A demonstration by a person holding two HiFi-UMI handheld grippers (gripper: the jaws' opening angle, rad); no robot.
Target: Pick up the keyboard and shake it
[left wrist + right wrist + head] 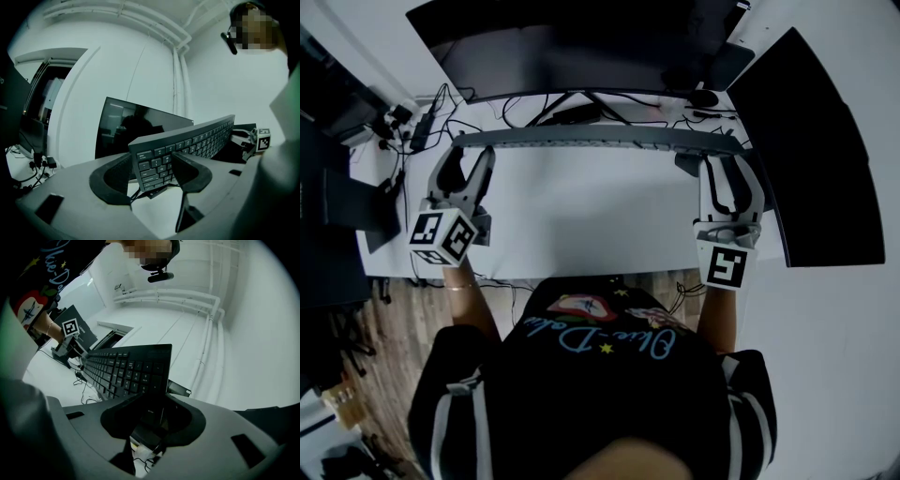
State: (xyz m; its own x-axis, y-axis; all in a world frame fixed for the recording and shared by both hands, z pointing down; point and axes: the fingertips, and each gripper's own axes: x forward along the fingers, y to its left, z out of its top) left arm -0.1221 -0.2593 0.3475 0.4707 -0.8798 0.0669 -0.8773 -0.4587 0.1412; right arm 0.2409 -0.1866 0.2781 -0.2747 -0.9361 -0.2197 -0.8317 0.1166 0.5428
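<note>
The keyboard (600,138) is held at both ends, lifted over the white desk (581,216) in front of the curved monitor (581,47); it is tipped up so that the head view sees little more than its long pale edge.

The left gripper (467,157) has the keyboard's left end between its jaws; in the left gripper view the jaws stand fairly wide, one pad against the back and one on the keys near the corner, clamped on the keyboard (187,145); a thin cable (154,191) hangs under that corner.

The right gripper (731,166) grips the right end the same way; in the right gripper view its jaws are closed on the keyboard's (126,369) dark end, less wide than the left pair.

A second dark screen (806,150) lies to the right on the desk; loose cords (441,112) trail at the back left.
</note>
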